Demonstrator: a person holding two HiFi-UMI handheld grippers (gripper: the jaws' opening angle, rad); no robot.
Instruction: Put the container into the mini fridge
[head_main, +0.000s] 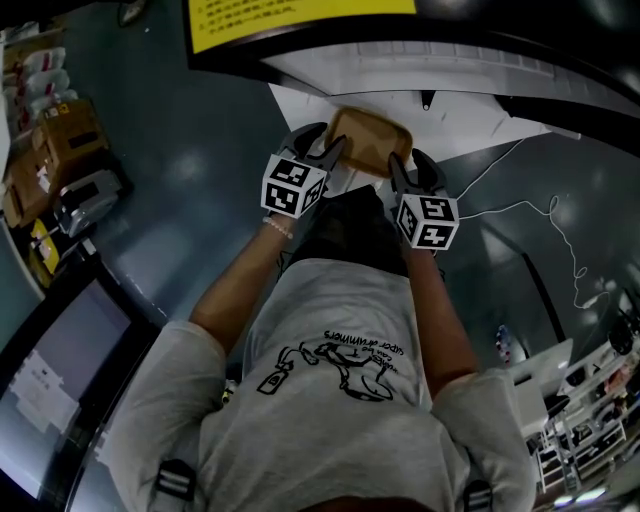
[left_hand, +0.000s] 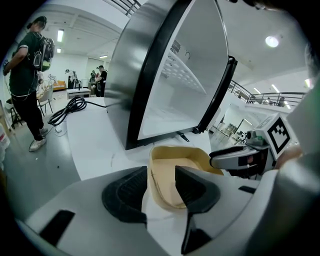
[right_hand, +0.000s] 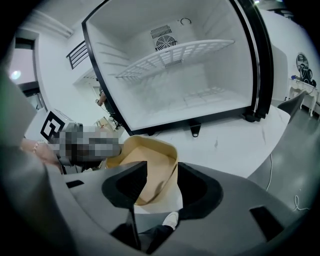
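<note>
In front of the open mini fridge (right_hand: 175, 95), your left hand-held gripper (left_hand: 160, 174) has its jaws apart and straddles one side wall of the container (head_main: 370, 140). One jaw is outside the wall and one inside, and a thin gap shows beside the outer jaw. Your right hand-held gripper (right_hand: 162, 167) is spread the same way over the opposite wall, which stands between its jaws without being clamped.

The container is tan, shallow and open-topped, with rounded corners. It sits on the white worktop (right_hand: 235, 140) just before the fridge's mouth, still outside it. Inside the fridge, a white wire shelf (right_hand: 175, 55) spans the upper part of the white cavity, and the door (right_hand: 260, 60) is swung wide at one side. A black cable (left_hand: 70, 107) lies coiled on the worktop beside the fridge's silver flank. Beyond that flank, well away, a person (left_hand: 27, 75) in dark clothes stands on the floor.
</note>
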